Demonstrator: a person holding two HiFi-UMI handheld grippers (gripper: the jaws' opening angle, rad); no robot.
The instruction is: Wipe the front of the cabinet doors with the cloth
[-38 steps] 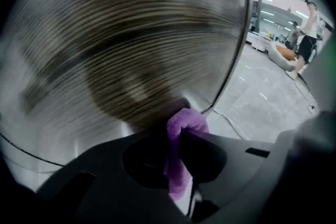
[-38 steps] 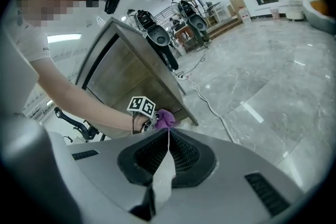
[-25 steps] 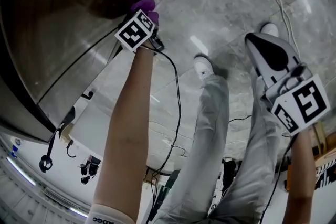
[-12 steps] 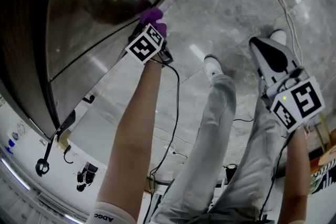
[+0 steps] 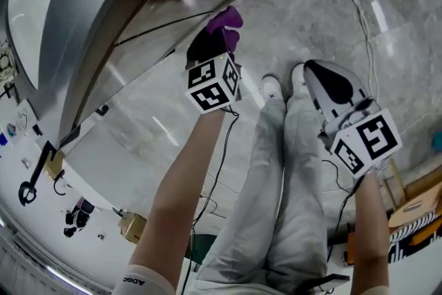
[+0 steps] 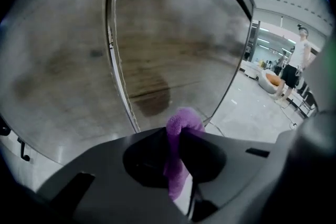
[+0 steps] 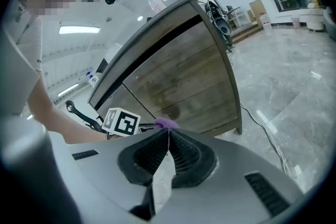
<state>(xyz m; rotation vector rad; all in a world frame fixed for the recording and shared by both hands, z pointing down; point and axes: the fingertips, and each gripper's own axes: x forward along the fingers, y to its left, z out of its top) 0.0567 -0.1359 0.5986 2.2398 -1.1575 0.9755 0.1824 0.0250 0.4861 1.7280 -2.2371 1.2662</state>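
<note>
Prob. "ADGO" on white sleeve (image 5: 140,280)

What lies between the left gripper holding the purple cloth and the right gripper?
The person's light grey trouser legs and white shoes, seen in the head view.

Bright overhead light w/ glare; fisheye warp, dark corners, some blur.

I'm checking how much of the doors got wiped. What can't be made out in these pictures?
- Whether the cloth touches the cabinet doors: left gripper view, too blurred to tell.
- Whether the dark patch on the door is a wet mark or a shadow: same view, blurred.
- The left hand-held gripper jaws in the head view: hidden behind its marker cube.
</note>
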